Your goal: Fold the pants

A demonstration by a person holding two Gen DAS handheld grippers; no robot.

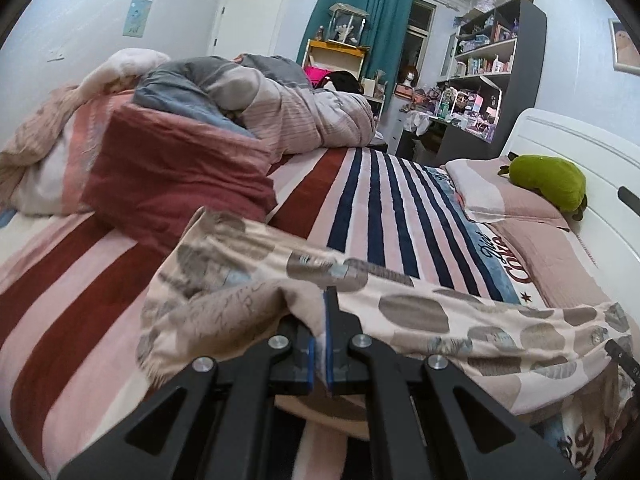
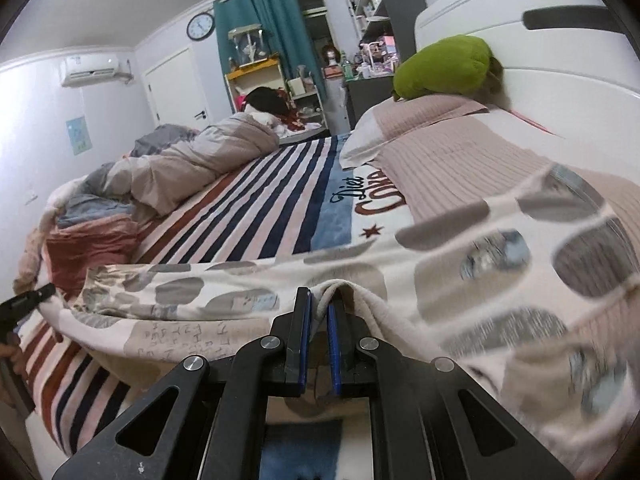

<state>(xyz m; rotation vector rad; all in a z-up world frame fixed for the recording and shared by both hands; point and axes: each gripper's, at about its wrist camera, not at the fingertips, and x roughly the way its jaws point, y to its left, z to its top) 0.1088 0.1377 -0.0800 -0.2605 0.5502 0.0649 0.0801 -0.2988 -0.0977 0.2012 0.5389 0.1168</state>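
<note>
Left tool (image 1: 323, 336): blue pads closed onto a pinch of fabric, near edge of the pants (image 1: 400, 308) gripped. Right tool (image 2: 318, 320): same state, a ridge of cloth is clamped between its pads. Both are grasping the pants; neither is released.

The pants are held stretched between the two tools, just above or brushing the striped blanket (image 1: 380, 208) at the near side of the bed; contact underneath cannot be told. Fabric: cream with grey oval patches, soft, some sag is expected between the grips.

Key relation: the long axis of the pants runs left-right across the bed, roughly parallel to the near edge and crosswise to both tools' pointing direction. In the left wrist view the bulk of the garment extends rightward toward the pink pillow (image 1: 516, 200); a short crumpled end lies to the left, in front of the red cushion (image 1: 176, 172). In the right wrist view the garment runs off leftward to where the left tool's tip (image 2: 28, 300) is seen at the frame edge, and a wider blurred portion spreads right, over the quilted pillow (image 2: 460, 140).

Judgement: each tool is nearest its own end of the same near edge, so a fold is likely made either by carrying that edge forward across the blanket or by bringing one end over to the other. Open blanket lies ahead; the heaped duvet (image 1: 304, 112) and the green plush (image 1: 548, 178) are well apart from the garment.
</note>
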